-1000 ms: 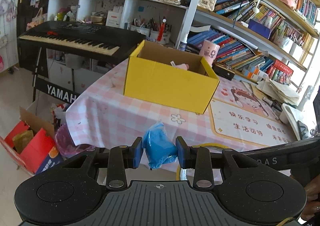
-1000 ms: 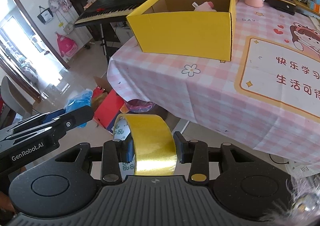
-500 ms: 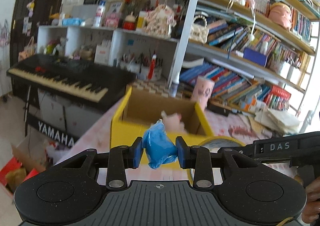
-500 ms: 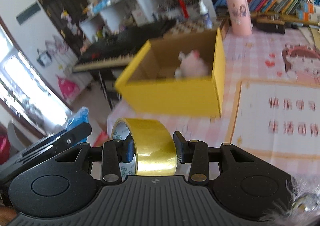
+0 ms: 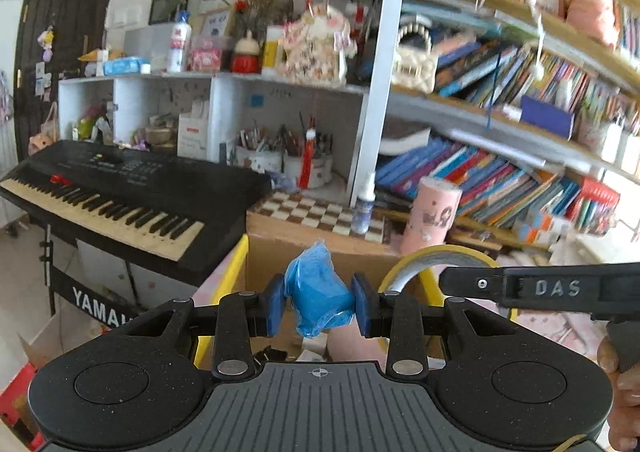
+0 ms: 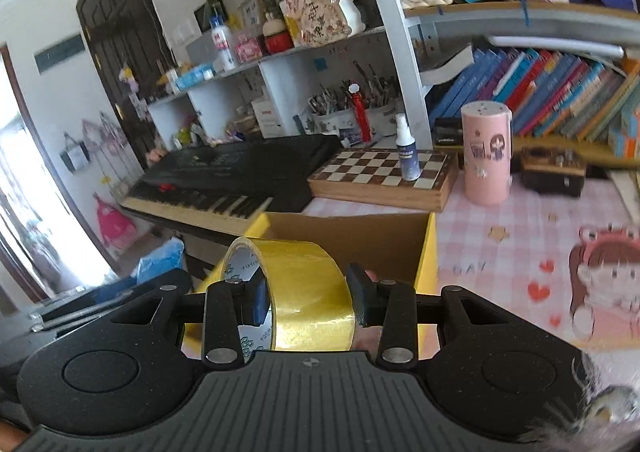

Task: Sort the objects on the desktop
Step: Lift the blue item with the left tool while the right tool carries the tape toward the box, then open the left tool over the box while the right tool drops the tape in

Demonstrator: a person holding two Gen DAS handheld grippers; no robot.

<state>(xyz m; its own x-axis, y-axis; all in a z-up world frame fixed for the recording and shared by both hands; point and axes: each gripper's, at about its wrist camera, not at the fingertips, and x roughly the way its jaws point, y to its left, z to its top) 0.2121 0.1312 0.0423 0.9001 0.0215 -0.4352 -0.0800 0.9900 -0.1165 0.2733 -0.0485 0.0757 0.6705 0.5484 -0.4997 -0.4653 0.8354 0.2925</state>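
Observation:
My left gripper [image 5: 319,306] is shut on a crumpled blue plastic packet [image 5: 318,294], held just over the open yellow cardboard box [image 5: 236,272]. My right gripper [image 6: 307,302] is shut on a roll of yellow tape [image 6: 308,292], also above that box [image 6: 426,264], whose brown inside wall shows behind the roll. In the left wrist view the tape roll [image 5: 436,258] and the right gripper's black body [image 5: 552,288] sit close on the right. Something pink lies in the box under the grippers, mostly hidden.
A pink cup [image 6: 486,156], a spray bottle [image 6: 408,148] on a chessboard [image 6: 384,172] and a dark small box [image 6: 554,170] stand on the pink checked tablecloth [image 6: 520,236] behind the box. A black keyboard [image 5: 120,188] is to the left, full bookshelves [image 5: 500,172] behind.
Both grippers have moved forward and up from beyond the table's edge to above the yellow box, each still holding its object. The views have tilted up toward the shelves.

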